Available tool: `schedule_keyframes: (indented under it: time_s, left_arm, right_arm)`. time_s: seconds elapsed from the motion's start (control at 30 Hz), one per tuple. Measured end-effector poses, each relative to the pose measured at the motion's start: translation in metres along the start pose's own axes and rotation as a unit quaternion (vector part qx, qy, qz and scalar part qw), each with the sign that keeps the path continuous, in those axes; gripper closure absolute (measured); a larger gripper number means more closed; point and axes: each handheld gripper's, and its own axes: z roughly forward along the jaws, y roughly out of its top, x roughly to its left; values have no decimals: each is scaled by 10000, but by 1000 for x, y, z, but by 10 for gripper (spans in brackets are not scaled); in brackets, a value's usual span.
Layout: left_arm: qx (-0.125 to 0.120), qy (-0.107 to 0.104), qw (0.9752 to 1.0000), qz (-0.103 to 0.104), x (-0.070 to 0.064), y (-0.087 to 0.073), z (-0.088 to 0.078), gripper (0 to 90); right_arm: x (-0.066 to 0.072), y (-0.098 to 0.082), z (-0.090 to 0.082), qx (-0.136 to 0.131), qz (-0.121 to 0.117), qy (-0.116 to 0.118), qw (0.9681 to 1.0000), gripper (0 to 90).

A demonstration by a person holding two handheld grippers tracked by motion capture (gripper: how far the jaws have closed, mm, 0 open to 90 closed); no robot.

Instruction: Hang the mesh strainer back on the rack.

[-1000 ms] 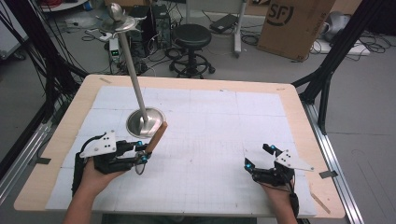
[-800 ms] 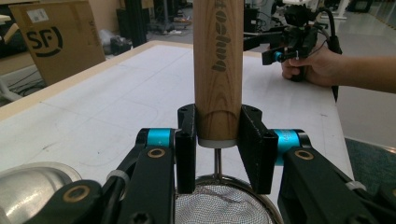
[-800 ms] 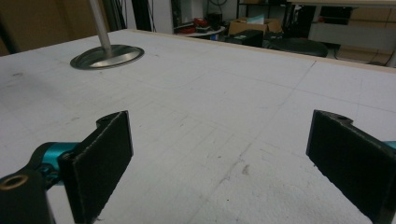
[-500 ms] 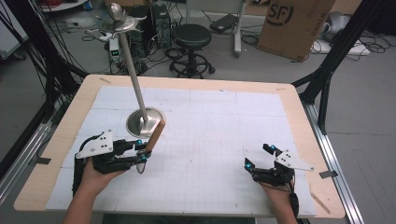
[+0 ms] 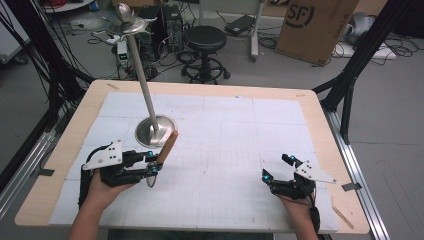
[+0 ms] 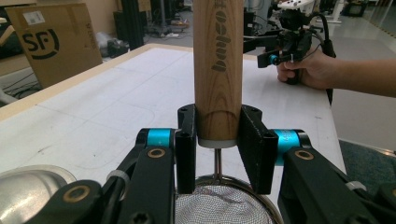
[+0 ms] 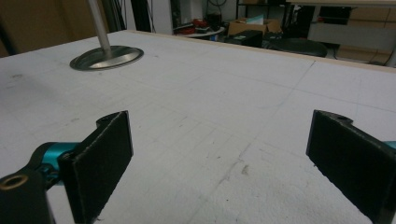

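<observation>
The strainer's wooden handle [image 6: 218,70] is clenched upright by the left tool [image 6: 218,142], seemingly for hanging on the stand [image 5: 145,92], while the right tool [image 7: 219,154] is left released.

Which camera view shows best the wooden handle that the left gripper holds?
The left gripper view: the wooden handle stands close up between the jaws, its printed lettering visible. The high view shows it small and tilted beside the metal stand's base.
</observation>
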Motion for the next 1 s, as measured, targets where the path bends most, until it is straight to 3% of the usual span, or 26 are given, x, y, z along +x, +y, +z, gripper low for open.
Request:
schedule_keyframes:
  time_s: [0.43,0.83,1.0]
  left_arm:
    - [-115,-70,9999,-17,-1,0,3,691]
    - [-280,-325,9991,7,-5,0,14,691]
    - [-407,-359,9985,-18,-2,0,17,691]
  right_arm:
    - [0,1,0,-28,-39,37,10000,57]
    - [10,30,-1,-348,-297,606,9971,57]
    - [8,46,-3,-505,-261,827,9950,57]
